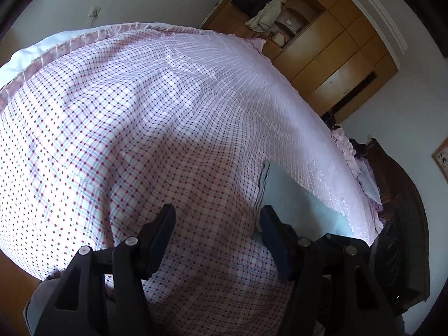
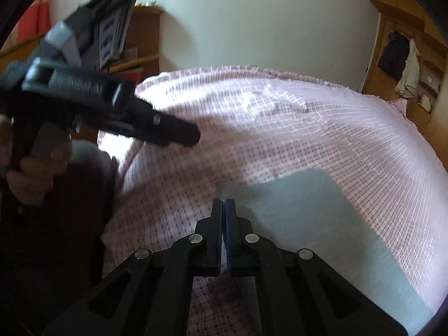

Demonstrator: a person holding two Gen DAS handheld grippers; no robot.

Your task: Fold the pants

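Observation:
Pale blue pants lie flat on the checked pink bedspread. My right gripper is shut on the near left edge of the pants; a bit of cloth sticks out past its tips. In the left wrist view the pants show at lower right, their edge beside the right finger. My left gripper is open and empty above the bedspread. It also shows in the right wrist view, blurred, held in a hand at left.
A wooden wardrobe with hanging clothes stands beyond the bed. A dark carved headboard and a pile of clothes are at the right. A wooden shelf unit stands by the wall at left.

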